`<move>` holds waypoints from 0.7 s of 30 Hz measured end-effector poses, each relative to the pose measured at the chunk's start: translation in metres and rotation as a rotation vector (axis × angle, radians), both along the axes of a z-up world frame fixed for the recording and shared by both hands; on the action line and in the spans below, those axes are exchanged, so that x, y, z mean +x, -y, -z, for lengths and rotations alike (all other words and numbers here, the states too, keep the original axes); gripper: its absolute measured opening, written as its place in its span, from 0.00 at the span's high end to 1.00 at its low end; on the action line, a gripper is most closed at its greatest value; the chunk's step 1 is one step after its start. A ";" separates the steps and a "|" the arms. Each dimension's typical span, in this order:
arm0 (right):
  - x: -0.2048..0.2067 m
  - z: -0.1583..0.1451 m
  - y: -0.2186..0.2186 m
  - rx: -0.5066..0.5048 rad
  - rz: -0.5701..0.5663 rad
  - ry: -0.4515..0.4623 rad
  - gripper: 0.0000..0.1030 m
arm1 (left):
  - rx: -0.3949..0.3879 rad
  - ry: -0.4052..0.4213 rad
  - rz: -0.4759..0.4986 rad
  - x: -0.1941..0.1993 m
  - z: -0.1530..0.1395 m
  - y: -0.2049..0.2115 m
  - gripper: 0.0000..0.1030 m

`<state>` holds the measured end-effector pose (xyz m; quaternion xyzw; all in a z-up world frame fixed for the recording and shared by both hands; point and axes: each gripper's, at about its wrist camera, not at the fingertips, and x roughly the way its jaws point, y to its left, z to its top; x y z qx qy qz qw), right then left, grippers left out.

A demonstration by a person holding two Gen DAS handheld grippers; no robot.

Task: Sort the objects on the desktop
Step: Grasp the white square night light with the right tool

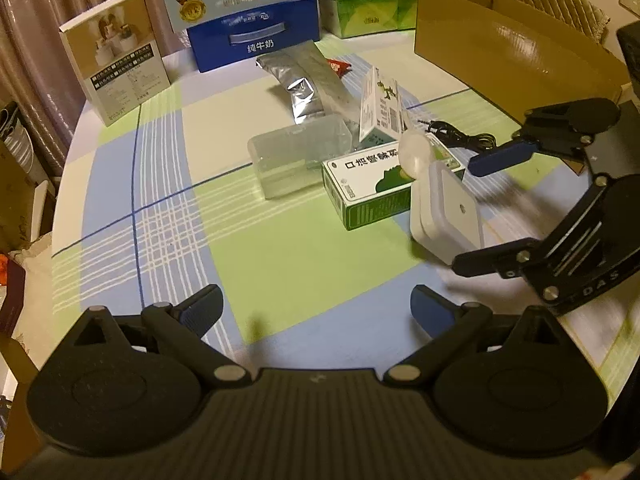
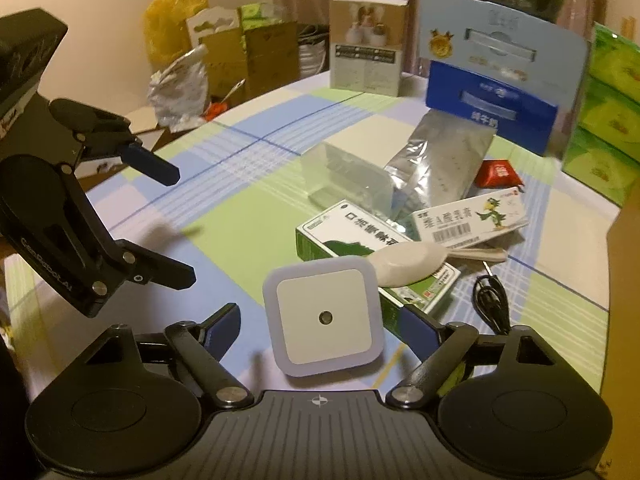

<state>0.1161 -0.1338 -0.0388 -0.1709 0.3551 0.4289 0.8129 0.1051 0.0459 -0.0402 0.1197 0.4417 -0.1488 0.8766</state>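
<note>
1. A checked counter (image 2: 248, 152) carries clutter; a cardboard box (image 1: 516, 44) stands at its far edge.
2. Green carton (image 2: 360, 240) touches the night light.
3. The square night light (image 2: 325, 316) sits between the right tool's (image 2: 320, 326) wide pads, untouched; closing off-centre could skid it.
4. The left tool (image 1: 316, 312) hangs wide, empty.

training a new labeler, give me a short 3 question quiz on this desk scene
1. True or false: the right gripper is clamped on the white night light.
2. What lies on top of the green medicine box? A) white balloon B) black cable C) red packet
3. Fill in: the left gripper holds ____.

Key: 1 false, the pads stand apart from it; 2 A; 3 nothing.
</note>
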 end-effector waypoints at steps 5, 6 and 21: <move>0.008 0.007 -0.008 -0.013 -0.013 -0.010 0.26 | -0.014 -0.007 0.008 0.005 0.009 -0.001 0.05; 0.009 0.008 -0.009 -0.013 -0.014 -0.014 0.27 | -0.016 -0.007 0.007 0.006 0.010 -0.001 0.05; 0.007 0.007 -0.006 -0.031 0.022 -0.065 0.39 | -0.019 -0.019 0.011 0.009 0.016 0.006 0.05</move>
